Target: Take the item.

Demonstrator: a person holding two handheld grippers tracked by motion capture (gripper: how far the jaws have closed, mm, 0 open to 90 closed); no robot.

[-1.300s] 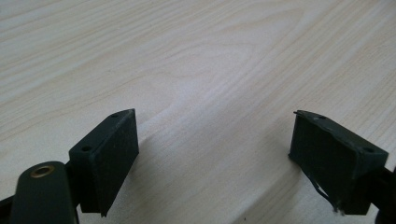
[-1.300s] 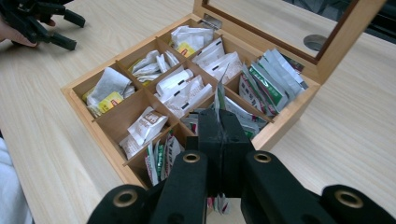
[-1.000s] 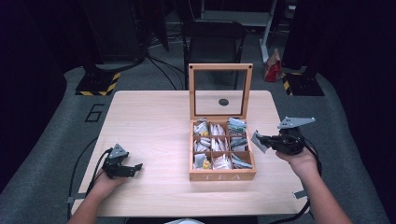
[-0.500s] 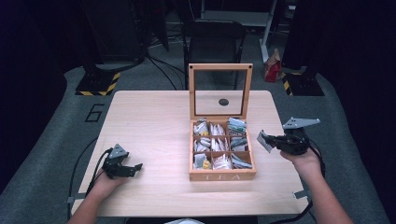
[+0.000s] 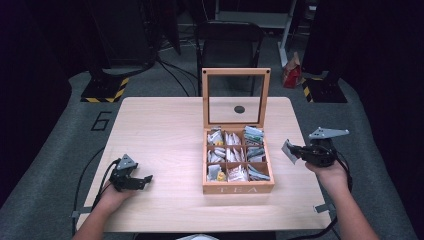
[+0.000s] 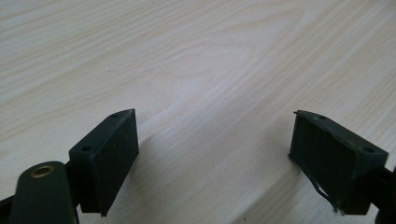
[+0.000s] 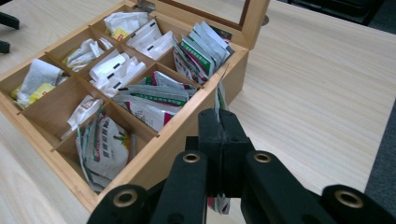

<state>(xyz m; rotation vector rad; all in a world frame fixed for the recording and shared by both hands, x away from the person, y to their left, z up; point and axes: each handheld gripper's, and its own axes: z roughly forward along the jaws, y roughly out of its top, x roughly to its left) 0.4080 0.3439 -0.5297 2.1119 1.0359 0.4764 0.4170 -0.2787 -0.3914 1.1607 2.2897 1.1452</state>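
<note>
Holding a flat paper tea sachet (image 7: pixel 219 100) clamped edge-on, the right gripper (image 5: pixel 292 150) hovers just right of the open wooden compartment tea box (image 5: pixel 238 188). Extraction looks done; placement remains. Left gripper (image 6: pixel 212 158) rests near-left, jaws apart, empty.

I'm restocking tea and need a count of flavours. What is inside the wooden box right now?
The wooden box holds tea packets in its nine compartments: white ones, green-printed ones, some yellow-labelled. Packets overlap, so lower ones and exact counts are hidden. The right gripper pinches one packet beside the box.
</note>
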